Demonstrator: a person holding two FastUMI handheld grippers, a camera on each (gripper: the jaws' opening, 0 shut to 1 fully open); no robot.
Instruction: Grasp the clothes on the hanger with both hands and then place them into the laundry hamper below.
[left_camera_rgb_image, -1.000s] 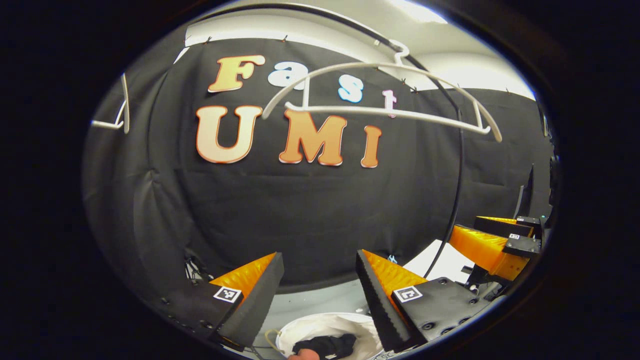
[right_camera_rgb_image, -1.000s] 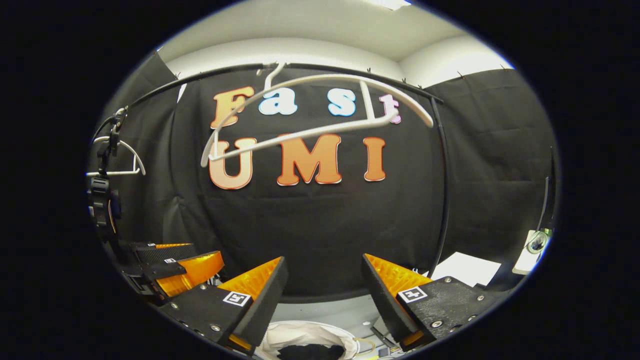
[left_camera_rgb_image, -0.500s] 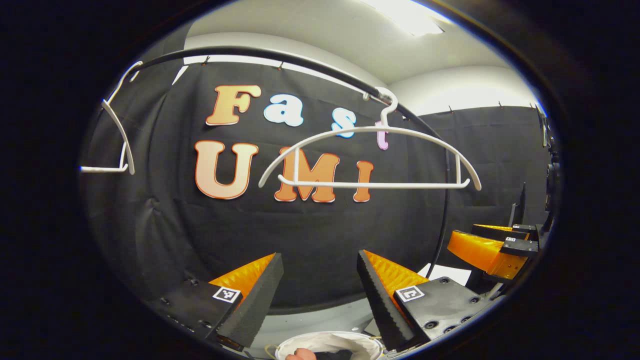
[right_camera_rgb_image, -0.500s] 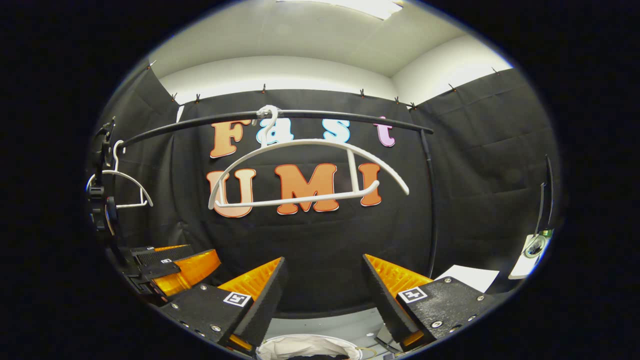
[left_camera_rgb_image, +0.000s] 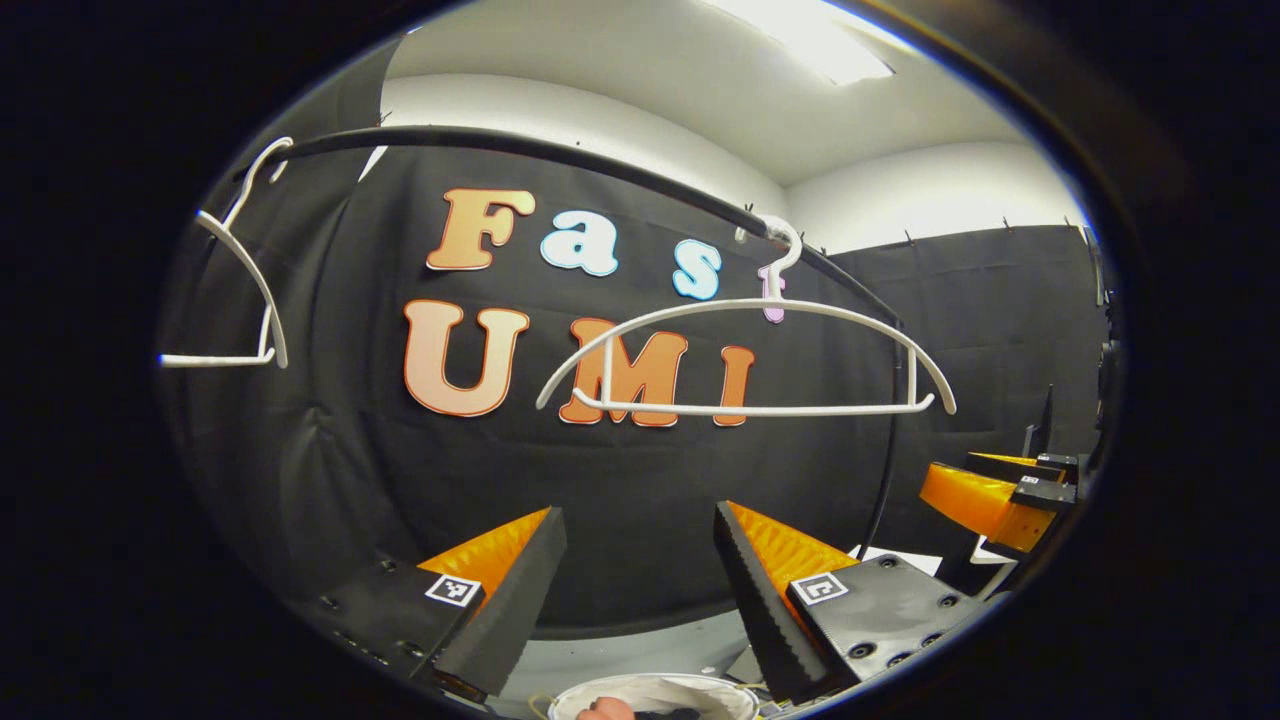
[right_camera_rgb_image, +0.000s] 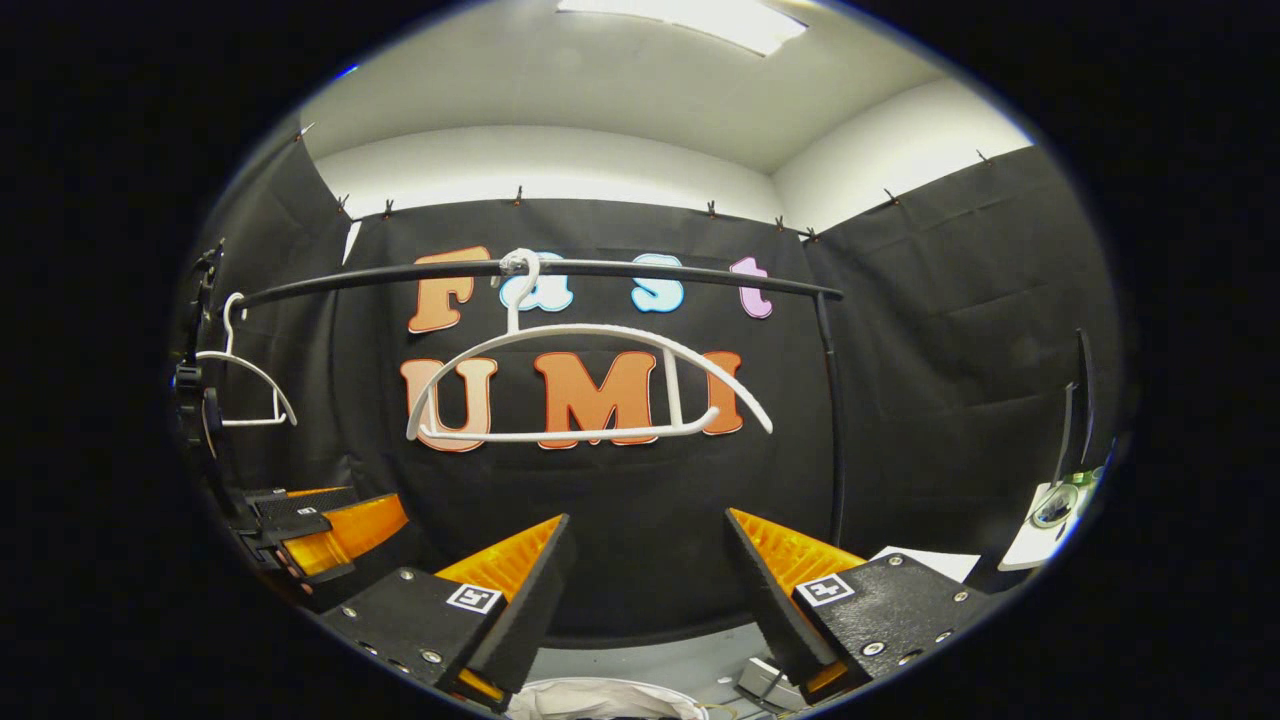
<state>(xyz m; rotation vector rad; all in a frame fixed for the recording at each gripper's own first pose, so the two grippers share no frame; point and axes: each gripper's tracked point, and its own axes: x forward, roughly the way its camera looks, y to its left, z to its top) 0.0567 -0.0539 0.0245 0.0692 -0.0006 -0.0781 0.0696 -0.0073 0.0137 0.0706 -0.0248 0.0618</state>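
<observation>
The left gripper (left_camera_rgb_image: 630, 585) is pointing toward the booth's black cloth wall with its jaws standing wide apart and holding nothing, and the right gripper (right_camera_rgb_image: 645, 590) is doing the same — jaws spread, nothing between them. A white hanger (left_camera_rgb_image: 745, 355) is hanging bare by its hook from the black rail (left_camera_rgb_image: 560, 160), tilting only slightly; in the right gripper view the same hanger (right_camera_rgb_image: 585, 385) is sitting just under the rail (right_camera_rgb_image: 640, 268). A second white hanger (right_camera_rgb_image: 245, 375) is hanging near the rail's far left end. Below the jaws, at the bottom edge of the left gripper view, the white rim of the laundry hamper (left_camera_rgb_image: 655, 692) is showing, with a dark bit of the clothes (left_camera_rgb_image: 665, 714) lying inside it — too little is showing to tell more. The hamper (right_camera_rgb_image: 600, 698) is also peeking in beneath the right gripper. Off to the side, each view is catching the other gripper lower down.
</observation>
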